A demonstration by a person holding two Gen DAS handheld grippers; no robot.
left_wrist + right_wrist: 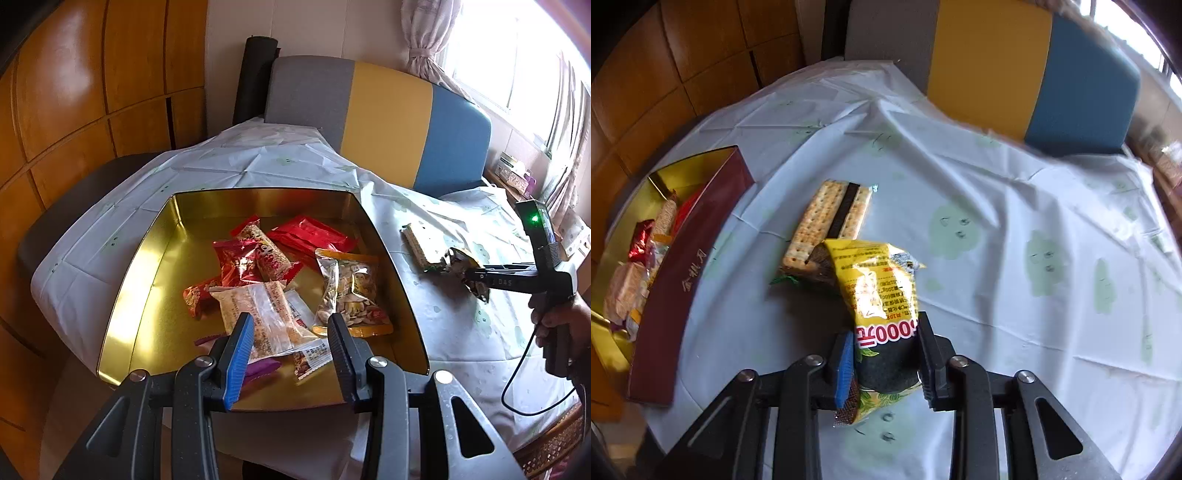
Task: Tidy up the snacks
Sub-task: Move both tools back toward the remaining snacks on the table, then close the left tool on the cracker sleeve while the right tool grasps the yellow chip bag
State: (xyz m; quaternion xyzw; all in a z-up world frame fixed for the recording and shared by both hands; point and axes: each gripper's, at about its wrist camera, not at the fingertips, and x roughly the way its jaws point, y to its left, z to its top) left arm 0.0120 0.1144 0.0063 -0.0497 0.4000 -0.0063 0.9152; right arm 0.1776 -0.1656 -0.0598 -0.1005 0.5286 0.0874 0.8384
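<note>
Left wrist view: left gripper (291,332) jaws stand partly apart with nothing pressed between them, hovering over the near part of an open gold-lined tin (147,266) on the white-clothed desk (258,158). Straight ahead of the jaws, inside the tin, lies a clear cereal bar packet (258,314), long axis running away from the jaws and a bit left; just right of the jaws a clear bag of nuts (347,291) with orange edges, long axis also running away. Beyond them red foil packets (236,262) and a flat red pouch (310,232); a purple wrapper (258,369) sits under the left jaw. Print on the wrappers too small to read. Far right of the jaws, outside the tin, the right gripper (469,275), held by a hand (554,317), is clamped on a crinkled foil bag; a cracker pack (417,243) lies just beyond it. Striped grey, yellow and blue chair back (384,122) behind the desk. Right wrist view: right gripper (886,354) jaws narrowed and pressing on a yellow and black snack bag (879,295), long axis pointing away from the jaws, top end leaning left onto the cracker pack (827,218). Readable print upside down: "0000". Cracker pack lies ahead-left of the jaws, long axis running away. Tin (690,266) far left, maroon outer wall with gold characters, unreadable.
</note>
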